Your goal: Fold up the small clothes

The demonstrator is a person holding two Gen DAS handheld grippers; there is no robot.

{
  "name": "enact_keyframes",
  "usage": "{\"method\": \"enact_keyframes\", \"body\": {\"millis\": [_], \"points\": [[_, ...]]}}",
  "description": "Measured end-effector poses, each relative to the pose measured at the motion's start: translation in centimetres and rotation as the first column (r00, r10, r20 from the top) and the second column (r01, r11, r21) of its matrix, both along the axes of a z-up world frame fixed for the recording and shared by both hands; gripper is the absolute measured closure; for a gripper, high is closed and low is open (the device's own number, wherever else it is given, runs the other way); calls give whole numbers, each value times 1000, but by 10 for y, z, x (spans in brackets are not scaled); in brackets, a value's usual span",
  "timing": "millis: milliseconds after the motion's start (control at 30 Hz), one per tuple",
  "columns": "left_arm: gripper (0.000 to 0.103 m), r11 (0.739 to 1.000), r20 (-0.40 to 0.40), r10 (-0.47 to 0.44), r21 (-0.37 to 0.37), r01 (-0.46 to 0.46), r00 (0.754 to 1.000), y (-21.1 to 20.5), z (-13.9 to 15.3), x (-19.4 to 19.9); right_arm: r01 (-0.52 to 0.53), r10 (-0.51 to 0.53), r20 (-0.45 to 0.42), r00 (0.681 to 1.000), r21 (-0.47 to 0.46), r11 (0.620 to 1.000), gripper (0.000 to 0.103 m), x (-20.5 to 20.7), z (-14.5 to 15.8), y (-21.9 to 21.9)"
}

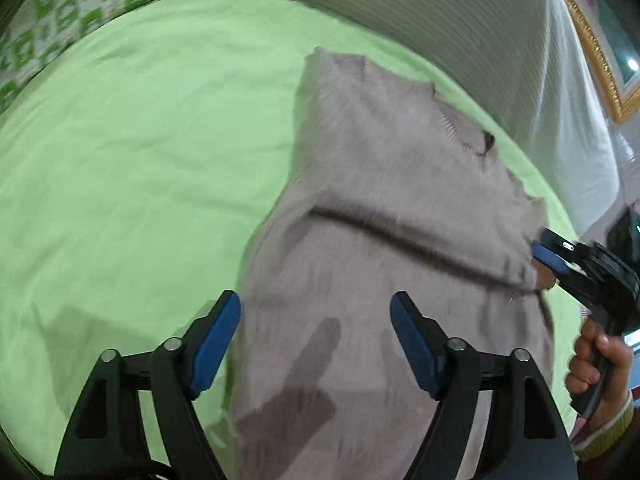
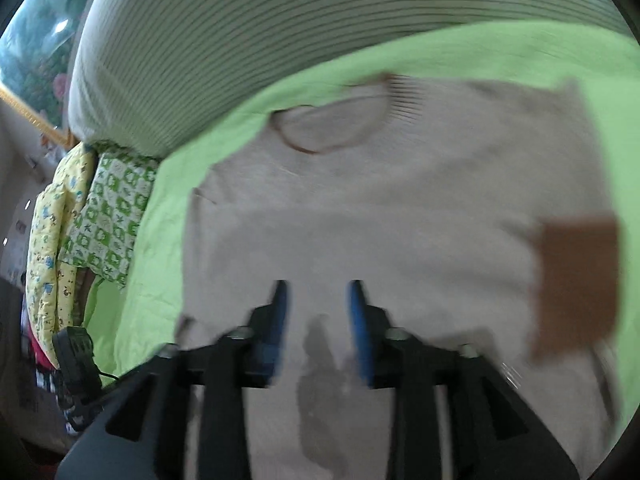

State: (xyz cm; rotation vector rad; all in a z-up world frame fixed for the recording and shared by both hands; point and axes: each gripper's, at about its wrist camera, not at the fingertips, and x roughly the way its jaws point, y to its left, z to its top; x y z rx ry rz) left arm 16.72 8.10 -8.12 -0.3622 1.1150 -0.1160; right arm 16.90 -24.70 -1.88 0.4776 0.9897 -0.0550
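I have one sweater (image 1: 376, 216) lying on the green bed sheet (image 1: 132, 152), its collar (image 2: 328, 128) towards the striped pillow (image 2: 280, 32). It looks partly folded already: a fold edge crosses it below the collar, and a brown cuff (image 2: 576, 280) lies on top of the body at the side away from the quilts. So I judge I am mid-fold, with the sides coming in.

My left tool (image 1: 316, 340) hovers over the sweater's lower part, fingers spread wide, holding nothing. In the left view my right tool (image 1: 546, 266) sits at the sweater's side edge and seems to have cloth between its fingers; in its own view the right tool (image 2: 318, 332) shows a gap between the blue pads (image 2: 280, 320), with blur, so I cannot tell whether it grips.

Next I think the left tool must drop to the near edge and pinch it, so both tools can carry the cloth over together.

Count: one sweater, one pillow, two tools, two patterned quilts (image 2: 96, 216) beside the pillow.
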Motion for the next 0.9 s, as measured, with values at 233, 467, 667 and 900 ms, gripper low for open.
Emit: {"method": "enact_keyframes", "body": {"millis": [233,467,667,900], "points": [[25,999,-55,27,42,-25,998,1,-4,-49,146,-145,9,989,-77,986,57,-90,16,-43],[24,999,-84,8,47,-4,996,-2,0,-94,189,-193,-11,981,-136,972,57,-158,20,-68],[24,999,-138,-4,36,9,990,-2,-5,-139,180,-184,-20,983,-135,974,57,-206,20,-65],[23,999,-199,-44,18,49,979,-6,-10,-185,157,-163,-48,985,-120,980,51,-256,11,-50]]}}
